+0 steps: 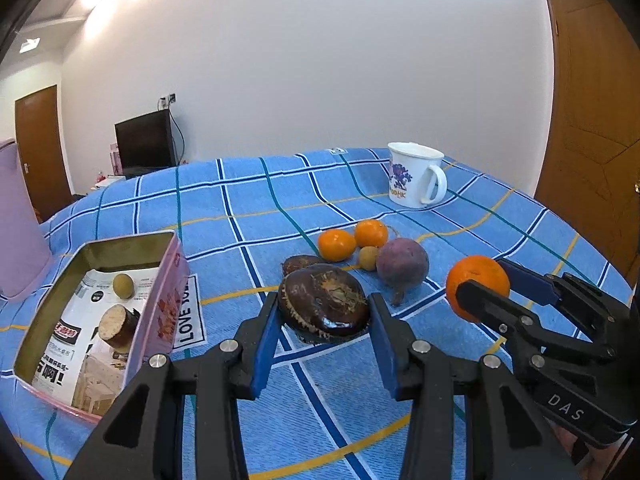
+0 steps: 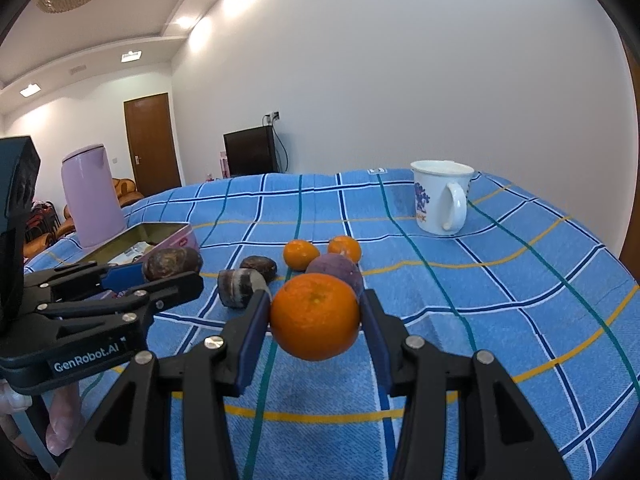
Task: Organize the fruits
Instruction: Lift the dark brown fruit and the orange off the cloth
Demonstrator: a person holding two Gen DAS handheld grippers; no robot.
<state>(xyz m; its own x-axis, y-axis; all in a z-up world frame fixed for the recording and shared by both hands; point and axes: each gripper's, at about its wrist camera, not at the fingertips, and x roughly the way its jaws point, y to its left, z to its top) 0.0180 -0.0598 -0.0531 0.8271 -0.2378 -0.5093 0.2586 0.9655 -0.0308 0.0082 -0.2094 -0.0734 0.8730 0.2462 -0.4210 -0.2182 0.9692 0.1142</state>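
My left gripper [image 1: 323, 320] is shut on a dark brown fruit [image 1: 324, 300], held just above the blue checked cloth; it also shows in the right wrist view [image 2: 172, 262]. My right gripper [image 2: 316, 320] is shut on an orange [image 2: 315, 316], lifted off the cloth; the orange shows in the left wrist view [image 1: 476, 286] too. On the cloth lie two small oranges [image 1: 337, 244] [image 1: 371, 233], a purple round fruit [image 1: 402, 264], a small yellow-brown fruit [image 1: 368, 258] and another dark fruit [image 1: 298, 264]. An open pink tin [image 1: 160, 300] at the left holds a small yellow fruit [image 1: 122, 286] and a cut brown piece [image 1: 118, 326].
A white mug [image 1: 416, 176] stands at the back right of the table. A lilac jug [image 2: 94, 196] stands behind the tin at the left. A cut brown piece [image 2: 240, 288] lies on the cloth left of my right gripper. A wooden door is at the right.
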